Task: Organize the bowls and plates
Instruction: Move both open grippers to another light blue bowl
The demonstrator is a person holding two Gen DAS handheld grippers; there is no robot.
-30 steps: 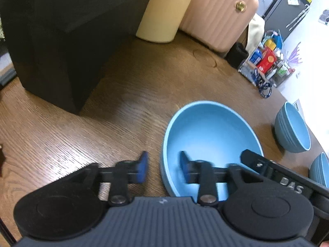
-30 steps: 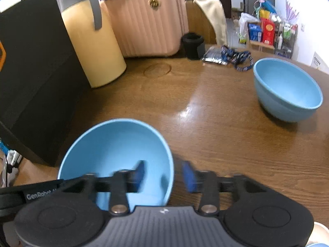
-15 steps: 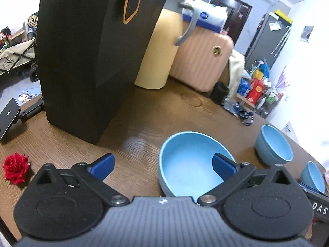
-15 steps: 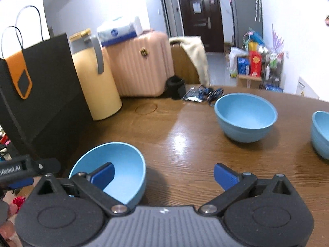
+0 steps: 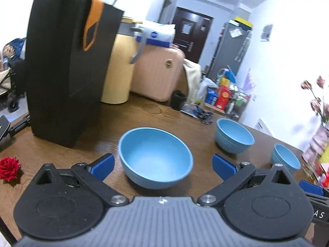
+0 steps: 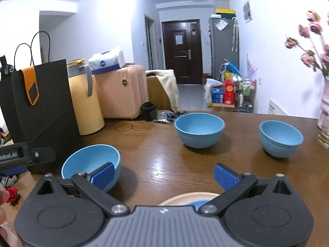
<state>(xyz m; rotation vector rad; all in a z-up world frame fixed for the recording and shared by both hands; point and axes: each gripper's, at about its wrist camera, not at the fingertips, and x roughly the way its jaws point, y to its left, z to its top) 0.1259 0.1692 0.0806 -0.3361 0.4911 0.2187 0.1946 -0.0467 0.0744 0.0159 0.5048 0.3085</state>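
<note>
We see two hand-held claws above a brown wooden table (image 6: 164, 144). The left claw (image 5: 162, 167) is spread to its widest, its blue pads touching nothing. Framed between them but lower and beyond, at twelve o'clock, sits a wide blue bowl (image 5: 155, 156), upright on the table and with nothing in it.

The right claw (image 6: 164, 174) is likewise spread wide and holds nothing. From its camera the same wide bowl (image 6: 90, 162) lies at ten o'clock, partly behind the left pad. A ribbed blue bowl (image 6: 199, 129) stands at twelve o'clock, further back, and a smaller blue bowl (image 6: 280, 138) at two o'clock; both look bare inside. At six o'clock, just under the claw, shows the rim of a cream plate (image 6: 189, 198) with something blue on it that we cannot make out.

At nine o'clock a black paper bag (image 6: 41, 111) with an orange tag stands beside a yellow jug (image 6: 86, 105). Behind them is a pink suitcase (image 6: 123, 90) with a pack of tissues (image 6: 107, 60) on top. A red rose (image 5: 9, 167) lies on the table at the left edge. The neighbouring claw's arm shows the letters "obot.AI" in the right view and "AS" in the left.
</note>
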